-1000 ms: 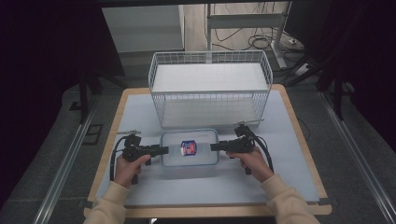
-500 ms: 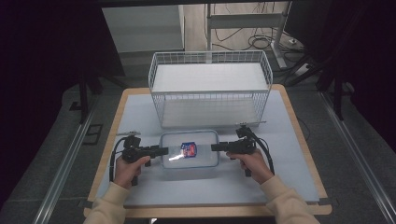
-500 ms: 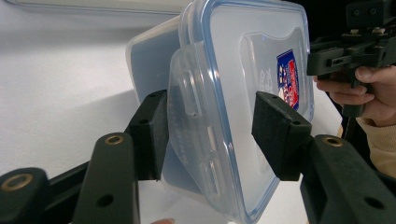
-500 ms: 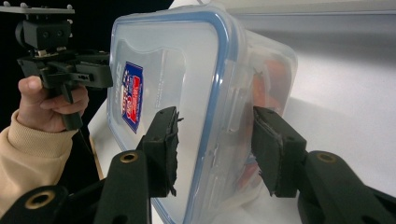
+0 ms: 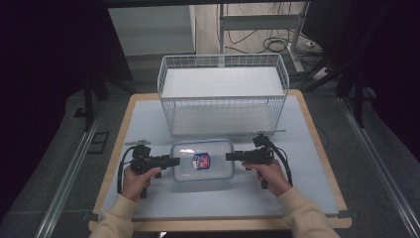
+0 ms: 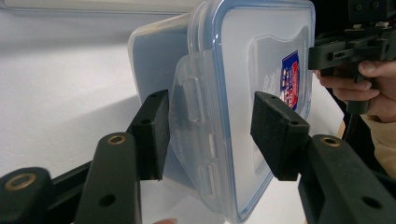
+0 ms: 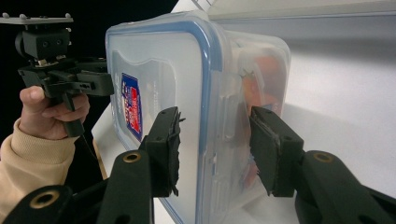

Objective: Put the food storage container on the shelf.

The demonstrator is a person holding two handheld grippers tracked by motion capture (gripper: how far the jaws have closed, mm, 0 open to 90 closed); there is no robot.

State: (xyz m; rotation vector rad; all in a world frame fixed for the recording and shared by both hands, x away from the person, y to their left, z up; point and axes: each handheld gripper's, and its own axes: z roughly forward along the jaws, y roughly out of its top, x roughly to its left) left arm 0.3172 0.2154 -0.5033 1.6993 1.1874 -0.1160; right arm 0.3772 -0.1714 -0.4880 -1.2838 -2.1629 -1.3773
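Note:
A clear plastic container (image 5: 203,159) with a blue-rimmed lid and a red and blue sticker lies on the table between my grippers. My left gripper (image 5: 176,161) holds its left end. In the left gripper view (image 6: 210,135) one pad sits against the swung-out latch flap (image 6: 191,107) and the other against the lid. My right gripper (image 5: 229,156) grips the right end. Its jaws (image 7: 215,149) have just been closing, with the lid and side wall of the container (image 7: 159,56) between them. Something orange shows inside.
A white wire basket (image 5: 223,101) stands behind the container at the table's middle back. The pale tabletop (image 5: 148,124) has wooden edges. Dark floor, stands and cables surround the table.

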